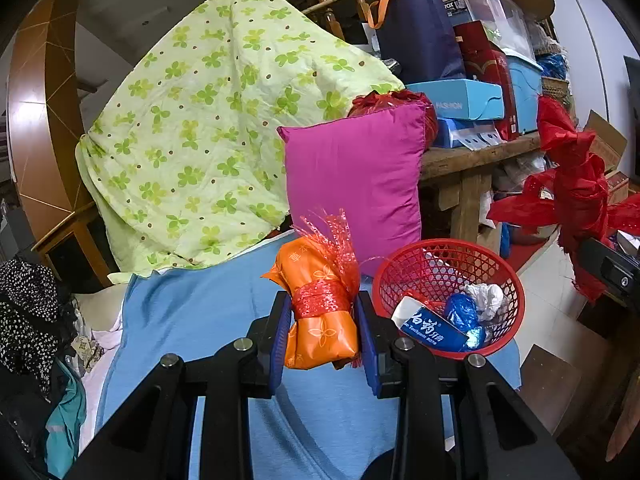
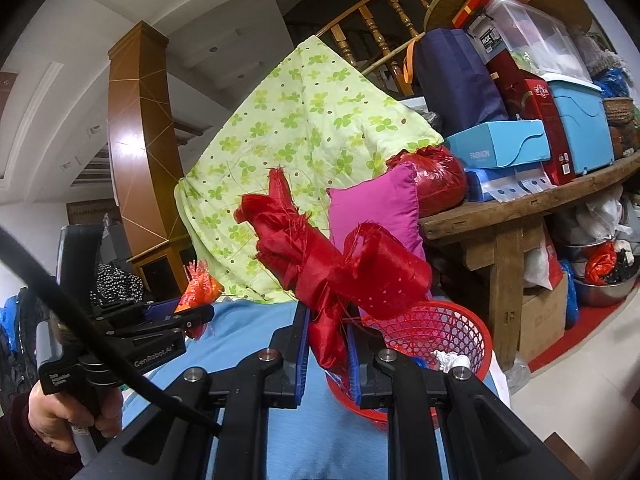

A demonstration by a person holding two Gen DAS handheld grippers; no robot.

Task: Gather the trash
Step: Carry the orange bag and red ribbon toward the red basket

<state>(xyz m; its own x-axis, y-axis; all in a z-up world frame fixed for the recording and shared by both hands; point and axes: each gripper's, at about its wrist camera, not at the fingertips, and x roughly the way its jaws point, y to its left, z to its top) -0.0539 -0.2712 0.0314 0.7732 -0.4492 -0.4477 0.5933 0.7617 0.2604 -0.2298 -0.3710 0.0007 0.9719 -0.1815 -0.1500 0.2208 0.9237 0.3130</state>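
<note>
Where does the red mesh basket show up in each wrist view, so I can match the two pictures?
Left wrist: the red mesh basket sits lower right of centre on the blue cloth, right of the left gripper.
Right wrist: the basket is lower right of centre, partly behind the right gripper and its red ribbon bundle.
Shared landmark: the magenta pillow stands just behind the basket in both.

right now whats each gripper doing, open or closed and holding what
Left gripper: closed on the orange packet tied with red ribbon.
Right gripper: closed on the red ribbon bundle, close above the red basket.
</note>
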